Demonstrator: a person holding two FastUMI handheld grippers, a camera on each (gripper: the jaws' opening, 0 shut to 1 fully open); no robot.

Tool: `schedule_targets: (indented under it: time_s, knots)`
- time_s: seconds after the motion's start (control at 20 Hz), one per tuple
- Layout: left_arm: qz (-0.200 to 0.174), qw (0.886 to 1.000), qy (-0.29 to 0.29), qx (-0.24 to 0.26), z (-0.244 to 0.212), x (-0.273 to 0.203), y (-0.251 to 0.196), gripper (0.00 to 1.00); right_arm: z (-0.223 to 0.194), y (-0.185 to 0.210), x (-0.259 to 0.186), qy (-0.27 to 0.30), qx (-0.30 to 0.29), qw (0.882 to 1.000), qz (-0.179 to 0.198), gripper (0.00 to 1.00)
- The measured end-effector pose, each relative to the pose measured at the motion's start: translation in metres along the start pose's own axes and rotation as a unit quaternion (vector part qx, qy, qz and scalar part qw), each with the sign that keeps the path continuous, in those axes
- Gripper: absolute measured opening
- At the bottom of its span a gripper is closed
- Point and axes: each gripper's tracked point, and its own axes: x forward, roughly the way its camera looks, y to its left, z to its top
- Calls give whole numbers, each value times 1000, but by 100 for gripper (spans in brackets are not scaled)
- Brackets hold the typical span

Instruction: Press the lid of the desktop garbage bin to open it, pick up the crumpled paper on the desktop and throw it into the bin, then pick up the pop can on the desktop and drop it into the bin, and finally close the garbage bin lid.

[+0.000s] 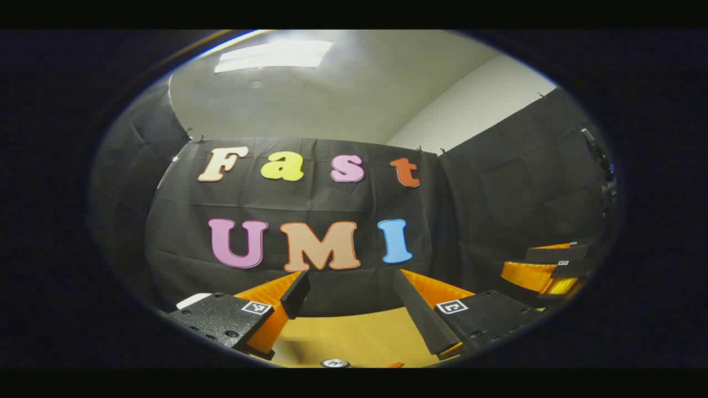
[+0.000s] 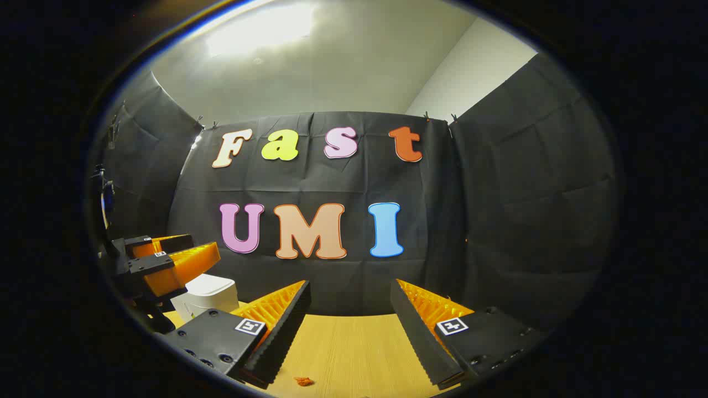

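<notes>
1. Two grippers are hovering above a pale wooden desktop [image 2: 354,342] with fine straight grain, both facing the black cloth wall of the booth.
2. The left gripper [image 1: 351,301] is holding its ridged, wedge-shaped fingers wide apart with nothing between them; each finger block is carrying a small square black-and-white marker, whose pattern cannot be read as writing.
3. The right gripper [image 2: 349,315] is likewise standing open and empty, its fingers [image 2: 285,326] showing sawtooth edges and ribbed sides.
4. In the right gripper view the left gripper [image 2: 166,265] is showing at far left, just above the garbage bin [image 2: 207,296], a white, smooth, rounded plastic box with its lid lying down flat.
5. In the left gripper view the right gripper [image 1: 547,271] is showing at far right, and a white corner of the bin [image 1: 191,301] is peeking out behind the left finger block.
6. A round, shiny metal top, probably the pop can [image 1: 334,363], is sitting at the bottom edge between the left gripper's fingers.
7. A small orange scrap [image 2: 303,381] is lying on the wood; the crumpled paper cannot be told.
</notes>
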Motion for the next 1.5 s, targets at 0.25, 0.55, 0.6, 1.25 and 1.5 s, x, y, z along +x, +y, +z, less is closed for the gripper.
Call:
schedule_targets:
  time_s: [0.25, 0.55, 0.6, 1.25, 1.5]
  knots:
    - [11, 1000, 11, 1, -4, -3, 5, 92, 4, 7, -3, -10, -4, 1000, 20, 96]
    - [45, 999, 27, 3, -9, -14, 25, 92, 8, 31, -2, -22, -9, 998, 58, 96]
    - [52, 998, 27, 9, -8, -18, 31, 92, 9, 38, -1, -25, -7, 997, 67, 96]
    - [113, 993, 42, 17, -9, -45, 71, 92, 4, 66, -5, -10, -10, 994, 106, 96]
    - [84, 996, 36, 19, -2, -36, 56, 92, 2, 43, -4, 12, -7, 998, 66, 96]
